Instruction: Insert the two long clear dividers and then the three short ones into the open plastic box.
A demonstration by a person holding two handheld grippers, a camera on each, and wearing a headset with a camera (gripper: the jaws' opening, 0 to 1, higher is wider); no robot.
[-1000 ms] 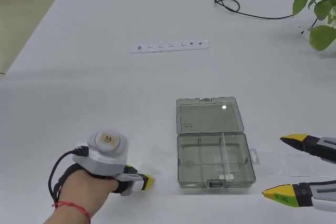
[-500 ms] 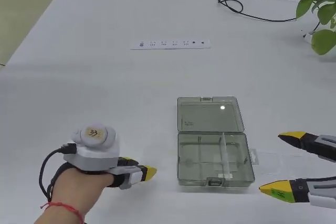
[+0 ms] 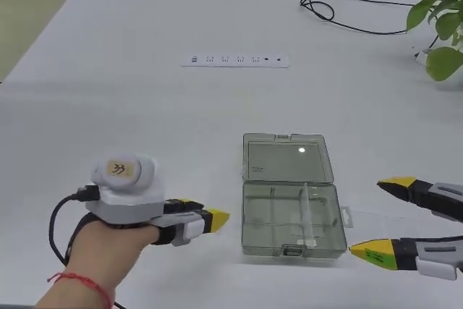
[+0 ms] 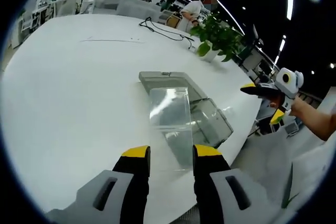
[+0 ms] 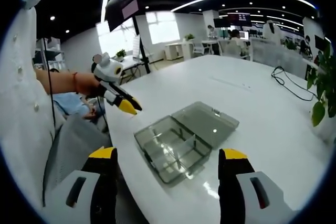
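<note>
— What runs off the head view?
— The right gripper (image 3: 365,216), its body cut by the edge at 3 o'clock. The plant (image 3: 440,27) is clipped at 2 o'clock, and the person's left hand (image 3: 101,258) at 7 o'clock.
— Anything unreadable?
— The power strip (image 3: 235,60) markings at 12 o'clock are too small. In the left gripper view, the clear divider (image 4: 169,114) clamped in the left gripper (image 4: 171,151) blurs part of the box (image 4: 212,121) behind it.

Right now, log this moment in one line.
left claw: shut on clear divider, left of box | right claw: open, right of box | box: lid open, standing divider inside
</note>
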